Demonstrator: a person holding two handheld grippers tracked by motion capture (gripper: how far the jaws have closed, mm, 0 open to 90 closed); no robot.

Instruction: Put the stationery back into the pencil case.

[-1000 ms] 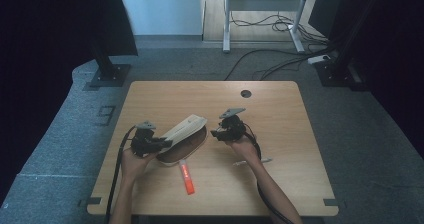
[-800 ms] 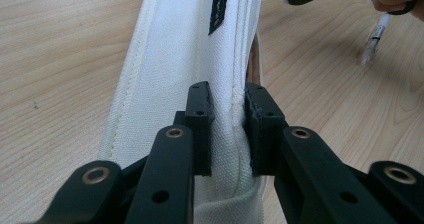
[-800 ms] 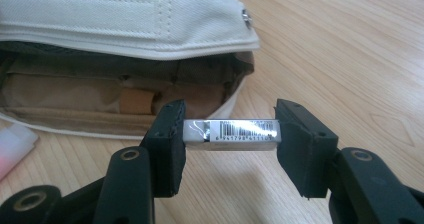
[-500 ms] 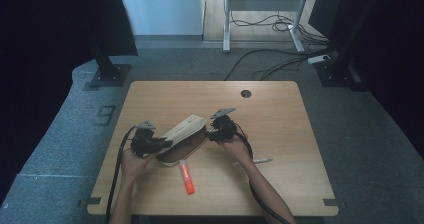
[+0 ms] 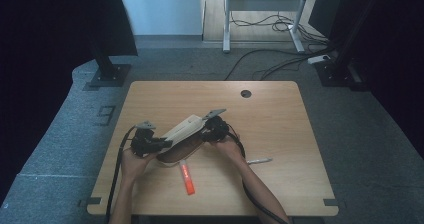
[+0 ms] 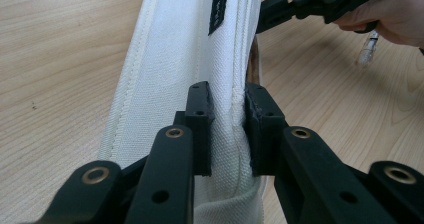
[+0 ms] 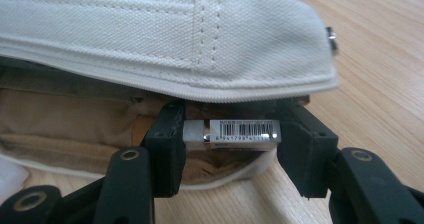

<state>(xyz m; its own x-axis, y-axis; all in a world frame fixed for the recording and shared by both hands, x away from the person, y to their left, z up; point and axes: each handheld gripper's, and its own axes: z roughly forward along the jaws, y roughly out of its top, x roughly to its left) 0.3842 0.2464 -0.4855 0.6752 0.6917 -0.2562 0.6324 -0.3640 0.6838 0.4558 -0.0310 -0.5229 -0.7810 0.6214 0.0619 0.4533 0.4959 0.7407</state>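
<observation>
Wooden worktop, seen from the high view; a person's two forearms come in from the near edge, a gripper in each hand. A white canvas pencil case lies between the two grippers near the middle of the worktop, its lid lifted at a slant over a tan lining. The left gripper has its jaws closed tight on a fold of the case's white fabric by the zip seam; in the left gripper view the cloth is pinched between both pads. In the high view this gripper sits at the left end of the case. The right gripper sits at the case's open mouth, under the raised lid; its jaws stand partway open and clamp a small white eraser with a barcode label, one pad on each end. The eraser is just at the rim of the opening, over the tan lining. In the high view the right gripper is at the case's right end. An orange marker lies on the worktop just in front of the case, apart from it. A pale pen lies to the right, near the right forearm.
</observation>
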